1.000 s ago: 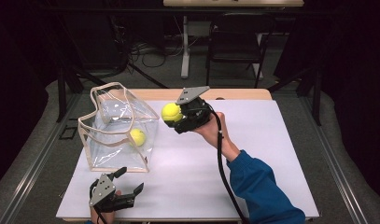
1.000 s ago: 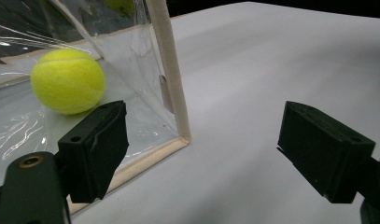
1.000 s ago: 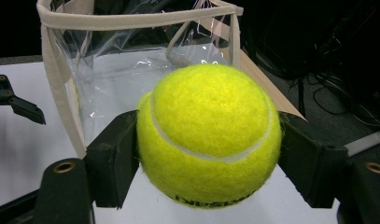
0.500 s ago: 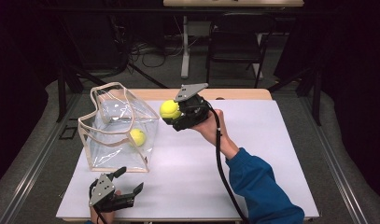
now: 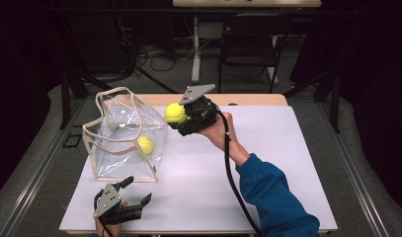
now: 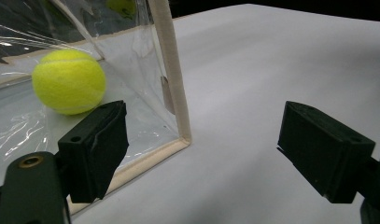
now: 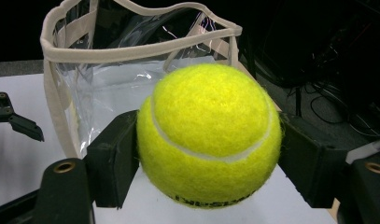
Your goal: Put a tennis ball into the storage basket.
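We count two tennis balls. One ball (image 5: 175, 112) sits squeezed between the jaws of our right gripper (image 5: 181, 118). The other ball (image 5: 145, 144) lies inside the one clear bag (image 5: 114, 148), just past the wide-apart jaws of our left gripper (image 5: 138, 192). We hold two grippers over one table (image 5: 287, 163).

We see the bench (image 5: 267, 163) top evenly lit from overhead, its white sheet bright, everything past its edges near black. Shadows are soft and short. Glare streaks the clear bag (image 5: 120, 136) walls in all views. The high view is slightly soft. In the right tool view the held tennis ball (image 7: 210, 135) is sharp, the background dim and murky.
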### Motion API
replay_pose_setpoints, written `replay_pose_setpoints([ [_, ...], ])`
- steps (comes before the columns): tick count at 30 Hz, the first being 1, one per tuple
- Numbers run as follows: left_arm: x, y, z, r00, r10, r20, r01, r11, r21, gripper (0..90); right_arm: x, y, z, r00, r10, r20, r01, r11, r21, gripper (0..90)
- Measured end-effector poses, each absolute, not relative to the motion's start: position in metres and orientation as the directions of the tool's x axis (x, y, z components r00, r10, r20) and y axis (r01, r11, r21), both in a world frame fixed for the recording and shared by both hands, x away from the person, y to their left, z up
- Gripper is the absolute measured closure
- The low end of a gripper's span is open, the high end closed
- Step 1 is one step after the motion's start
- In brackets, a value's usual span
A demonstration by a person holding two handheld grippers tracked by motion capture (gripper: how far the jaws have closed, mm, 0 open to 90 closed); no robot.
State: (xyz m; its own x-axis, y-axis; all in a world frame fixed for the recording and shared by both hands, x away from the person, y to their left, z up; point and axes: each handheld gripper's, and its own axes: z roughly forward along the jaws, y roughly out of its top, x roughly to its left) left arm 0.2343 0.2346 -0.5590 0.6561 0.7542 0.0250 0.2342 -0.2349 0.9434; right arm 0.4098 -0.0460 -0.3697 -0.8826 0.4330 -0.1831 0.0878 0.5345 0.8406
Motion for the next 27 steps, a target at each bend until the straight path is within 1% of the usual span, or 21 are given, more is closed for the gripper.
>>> replay_pose_setpoints([
  [27, 0.234, 0.235, -0.558, 0.656, 0.754, 0.023, 0.233, -0.231, 0.945, 16.0, 0.412, -0.03, -0.355, -0.887, 0.42, -0.191, 0.061, 0.517, 0.854, 25.9],
])
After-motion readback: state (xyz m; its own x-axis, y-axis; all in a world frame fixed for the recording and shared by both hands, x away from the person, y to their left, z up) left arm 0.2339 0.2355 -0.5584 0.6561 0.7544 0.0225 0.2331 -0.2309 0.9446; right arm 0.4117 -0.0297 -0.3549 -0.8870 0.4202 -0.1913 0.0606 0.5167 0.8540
